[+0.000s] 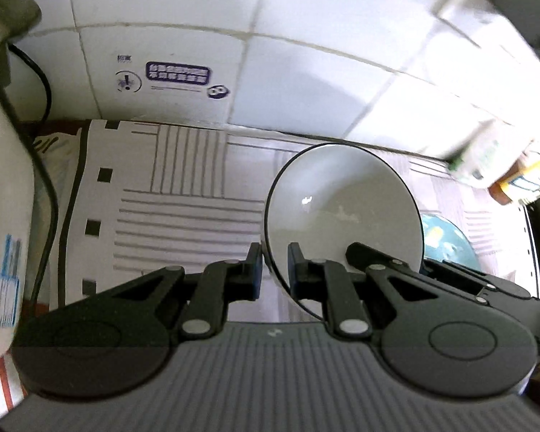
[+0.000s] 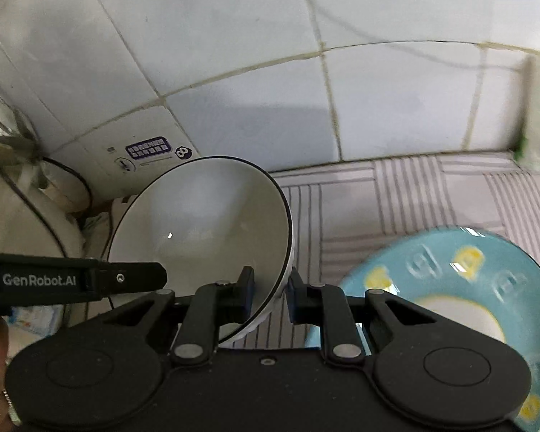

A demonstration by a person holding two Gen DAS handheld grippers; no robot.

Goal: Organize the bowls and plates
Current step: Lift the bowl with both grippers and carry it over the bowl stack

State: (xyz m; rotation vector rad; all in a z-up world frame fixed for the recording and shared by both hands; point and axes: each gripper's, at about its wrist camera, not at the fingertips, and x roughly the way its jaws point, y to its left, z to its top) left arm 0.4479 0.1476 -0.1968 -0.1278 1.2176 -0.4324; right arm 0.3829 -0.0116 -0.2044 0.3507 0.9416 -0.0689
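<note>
A white bowl with a thin black rim [image 1: 342, 212] is held tilted above the striped mat [image 1: 183, 198]. My left gripper [image 1: 274, 266] is shut on its left rim, and my right gripper [image 2: 270, 286] is shut on its right rim; the bowl [image 2: 205, 223] faces the camera in the right wrist view. The left gripper's finger [image 2: 72, 280] shows at the left of the right wrist view. A teal plate with yellow and white pattern [image 2: 450, 280] lies on the mat to the right of the bowl, and shows behind the bowl in the left wrist view [image 1: 446, 237].
A tiled wall [image 1: 306, 54] with a sticker [image 1: 176, 73] stands right behind the mat. A white appliance [image 1: 0, 216] with a black cord [image 1: 46, 194] stands at the left. Packages and an orange-capped jar [image 1: 504, 176] stand at the far right.
</note>
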